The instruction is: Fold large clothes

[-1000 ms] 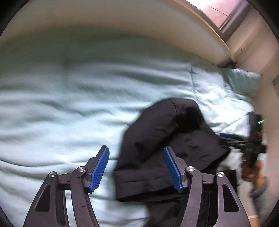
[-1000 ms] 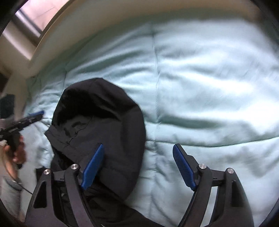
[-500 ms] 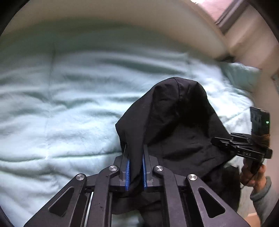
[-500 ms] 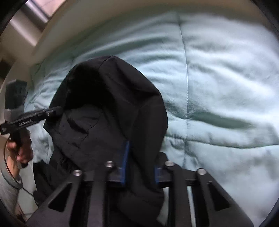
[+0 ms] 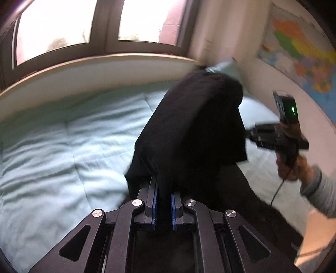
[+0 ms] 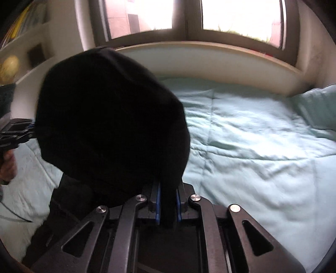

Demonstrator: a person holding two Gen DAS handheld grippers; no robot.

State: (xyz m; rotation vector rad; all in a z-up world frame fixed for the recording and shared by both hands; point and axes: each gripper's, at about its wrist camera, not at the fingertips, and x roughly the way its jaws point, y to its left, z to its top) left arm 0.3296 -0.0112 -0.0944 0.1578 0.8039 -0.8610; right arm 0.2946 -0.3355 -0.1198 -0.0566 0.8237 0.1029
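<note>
A large black garment (image 5: 195,130) hangs lifted above the pale green bed cover (image 5: 63,147). My left gripper (image 5: 163,208) is shut on its edge, the cloth pinched between the blue pads. My right gripper (image 6: 168,208) is shut on another part of the same garment (image 6: 109,117), which bulges up and hides the left of that view. In the left wrist view the right gripper (image 5: 273,136) shows at the right, held by a hand. In the right wrist view the left gripper (image 6: 16,132) shows at the left edge.
The bed (image 6: 252,136) fills both views, with a curved pale headboard (image 5: 84,73) and a window (image 6: 231,19) behind it. A green pillow (image 6: 317,105) lies at the right. A wall map (image 5: 300,46) hangs at the right.
Both grippers went from open to shut on the black garment. They have since lifted it off the bed, and both views now tilt up to the window.
</note>
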